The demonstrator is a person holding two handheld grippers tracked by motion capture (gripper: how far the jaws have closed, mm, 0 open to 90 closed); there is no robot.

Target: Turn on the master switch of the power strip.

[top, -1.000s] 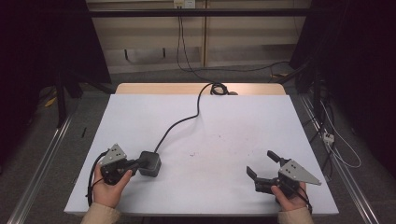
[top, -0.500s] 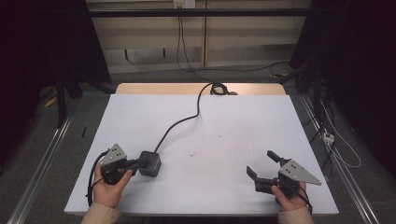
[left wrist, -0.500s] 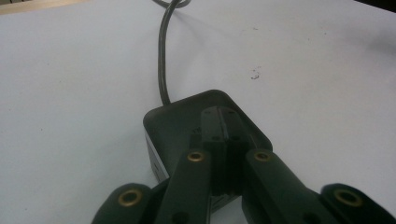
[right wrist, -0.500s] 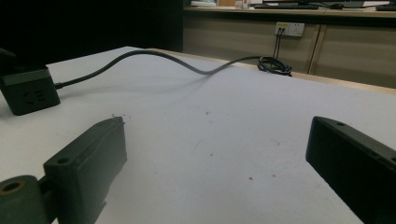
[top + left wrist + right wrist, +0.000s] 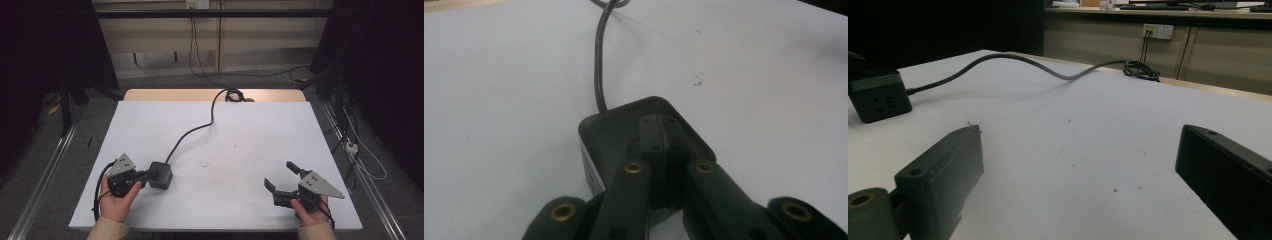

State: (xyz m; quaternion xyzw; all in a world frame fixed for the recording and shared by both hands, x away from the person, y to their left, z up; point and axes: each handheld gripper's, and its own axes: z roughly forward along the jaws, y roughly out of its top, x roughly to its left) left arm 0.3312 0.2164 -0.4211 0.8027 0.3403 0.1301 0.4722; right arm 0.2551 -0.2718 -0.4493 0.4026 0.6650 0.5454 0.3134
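A dark grey power cube (image 5: 161, 174) sits on the white table (image 5: 260, 125) at the near left. Its cable (image 5: 192, 131) runs off toward the far edge. My left gripper (image 5: 146, 175) is shut, and its joined tips lie over the top of the cube (image 5: 619, 125), with nothing between them. In the left gripper view the jaws (image 5: 664, 127) press flat together. My right gripper (image 5: 279, 173) rests at the near right with its jaws wide apart and nothing between them. In the right gripper view the cube (image 5: 879, 102) stands far off at the left, beyond the open gripper (image 5: 1080, 145).
The cable ends in a small coil (image 5: 232, 94) at the table's far edge, on a bare wooden strip. A wall socket (image 5: 1158, 31) with plugged leads is on the cabinet behind. Metal rails (image 5: 45, 165) run along the floor on both sides.
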